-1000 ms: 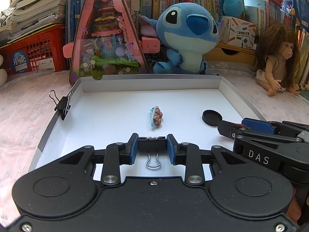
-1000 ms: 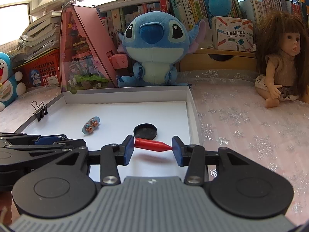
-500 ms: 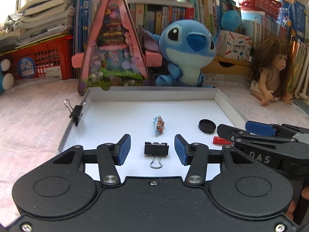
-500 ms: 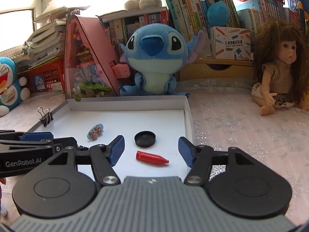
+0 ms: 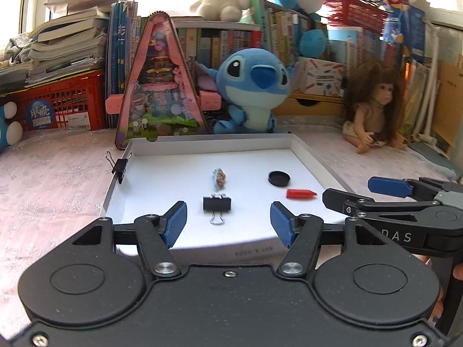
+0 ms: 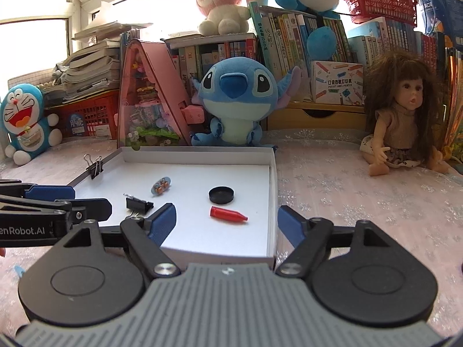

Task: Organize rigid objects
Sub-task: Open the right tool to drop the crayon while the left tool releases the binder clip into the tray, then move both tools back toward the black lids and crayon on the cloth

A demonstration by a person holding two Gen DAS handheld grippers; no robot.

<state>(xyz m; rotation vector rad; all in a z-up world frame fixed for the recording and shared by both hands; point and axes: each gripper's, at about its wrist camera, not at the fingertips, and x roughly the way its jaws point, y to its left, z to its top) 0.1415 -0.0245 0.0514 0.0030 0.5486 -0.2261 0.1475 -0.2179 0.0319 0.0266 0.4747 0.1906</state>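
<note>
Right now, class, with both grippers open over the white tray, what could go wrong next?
1. The red crayon tip is round and lies loose near the white tray's right wall; a nudge could roll it.
2. The left gripper and right gripper sit close together and may collide.
3. The binder clip lies just ahead of the left fingers, easily knocked.

Both my wrist cameras look forward, low and close, over the white tray [image 5: 306, 151] [image 6: 272, 173]; each sees the other gripper.
</note>
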